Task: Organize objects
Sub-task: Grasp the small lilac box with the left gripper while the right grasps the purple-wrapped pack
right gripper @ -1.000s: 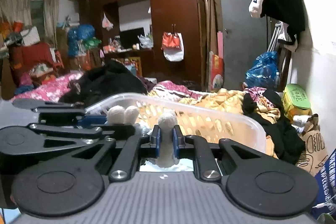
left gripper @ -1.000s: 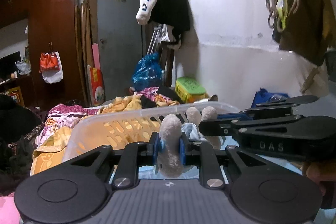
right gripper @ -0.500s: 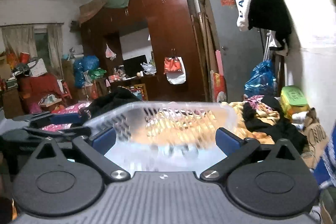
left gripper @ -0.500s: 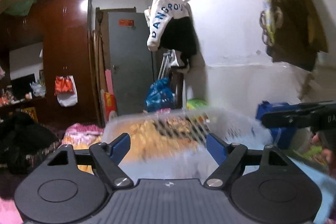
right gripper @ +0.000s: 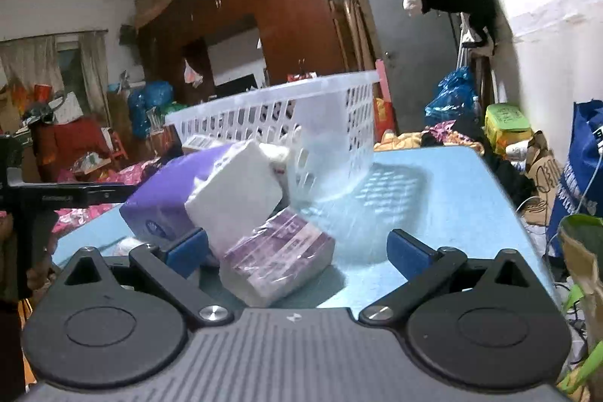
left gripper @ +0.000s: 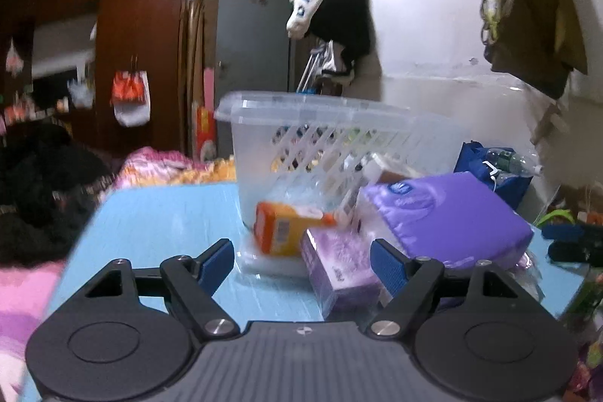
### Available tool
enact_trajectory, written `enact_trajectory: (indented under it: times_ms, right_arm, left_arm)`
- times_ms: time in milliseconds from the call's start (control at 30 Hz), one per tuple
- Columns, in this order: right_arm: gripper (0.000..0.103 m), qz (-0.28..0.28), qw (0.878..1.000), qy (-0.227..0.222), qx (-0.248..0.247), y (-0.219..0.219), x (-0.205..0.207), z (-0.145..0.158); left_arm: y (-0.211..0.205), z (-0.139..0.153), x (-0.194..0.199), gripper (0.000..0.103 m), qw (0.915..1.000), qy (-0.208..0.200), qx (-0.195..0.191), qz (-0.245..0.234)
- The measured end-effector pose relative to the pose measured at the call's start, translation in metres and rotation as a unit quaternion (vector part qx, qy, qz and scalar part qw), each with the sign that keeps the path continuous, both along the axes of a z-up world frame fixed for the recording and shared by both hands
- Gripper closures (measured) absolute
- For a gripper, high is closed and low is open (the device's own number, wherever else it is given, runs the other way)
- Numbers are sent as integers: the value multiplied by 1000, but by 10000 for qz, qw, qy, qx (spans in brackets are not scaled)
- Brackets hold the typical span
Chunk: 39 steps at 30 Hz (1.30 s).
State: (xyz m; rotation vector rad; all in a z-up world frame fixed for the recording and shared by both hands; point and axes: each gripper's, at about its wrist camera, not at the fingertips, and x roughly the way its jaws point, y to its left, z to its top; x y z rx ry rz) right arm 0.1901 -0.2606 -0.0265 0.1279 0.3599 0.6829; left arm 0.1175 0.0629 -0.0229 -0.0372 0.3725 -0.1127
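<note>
A clear plastic basket lies tipped on the blue table, its contents spilled in front of it. An orange box, a small purple tissue pack and a large purple tissue pack lie at its mouth. My left gripper is open and empty, just short of the pile. In the right wrist view the basket, the large purple pack, a white pack and the small purple pack show. My right gripper is open and empty around the small pack.
A blue bag stands beyond the table's right side. A bed with colourful bedding and dark clothes lies to the left. A brown wardrobe and grey door stand behind. The table's right edge drops to floor clutter.
Both grippers let go of the plush toy they held a second ago and opened. The basket tipped over and boxes and tissue packs spilled onto the table. Both grippers pulled back.
</note>
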Motion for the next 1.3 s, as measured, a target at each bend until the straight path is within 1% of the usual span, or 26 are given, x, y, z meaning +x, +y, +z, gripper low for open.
enact_trajectory:
  times_ms: [67, 133, 233, 333, 500, 633, 767, 833, 867, 900, 933, 967, 1000, 1133, 1300]
  right_arm:
    - [0, 76, 9999, 59, -54, 5, 2, -6]
    - [0, 125, 9998, 87, -107, 11, 7, -8]
    - [0, 167, 9995, 58, -246, 15, 1, -15]
    - [0, 125, 9990, -48, -424, 18, -12, -24]
    - [0, 105, 9987, -78, -490, 14, -14, -29]
    - [10, 139, 9987, -76, -483, 13, -13, -30]
    - [27, 198, 9989, -71, -408, 11, -14, -30]
    - [31, 225, 9989, -80, -404, 10, -14, -29]
    - [31, 229, 9988, -85, -413, 11, -15, -29]
    - [31, 235, 9988, -86, -413, 10, -15, -29]
    - [32, 239, 9988, -87, -413, 10, -16, -29]
    - [32, 237, 9988, -90, -417, 10, -16, -29]
    - [32, 238, 9989, -88, -405, 10, -16, -29]
    - [33, 201, 9990, -114, -379, 9, -18, -28]
    - [33, 64, 9983, -319, -479, 9, -25, -23]
  left_arm:
    - [2, -6, 5, 21, 9998, 90, -28, 153]
    - [3, -8, 9, 21, 9996, 189, -51, 202]
    - [3, -11, 13, 21, 9993, 294, -217, 77]
    - [-5, -15, 14, 21, 9993, 299, -218, 8]
    - [-6, -20, 13, 21, 9985, 365, -393, -72]
    - [-5, -22, 12, 21, 9980, 389, -483, -109]
    - [-3, -23, 13, 22, 9968, 453, -641, -122]
    - [-2, -24, 15, 29, 9956, 504, -768, -187]
    - [-1, -25, 16, 32, 9944, 541, -875, -245]
    - [0, -25, 18, 41, 9926, 605, -1003, -311]
    - [0, -27, 21, 55, 9906, 709, -1100, -398]
    - [0, -29, 24, 61, 9891, 792, -1155, -446]
    - [1, -30, 25, 61, 9879, 834, -1223, -464]
    - [3, -29, 19, 62, 9896, 612, -1265, -302]
    - [-2, -26, 10, 63, 9938, 319, -1048, -162]
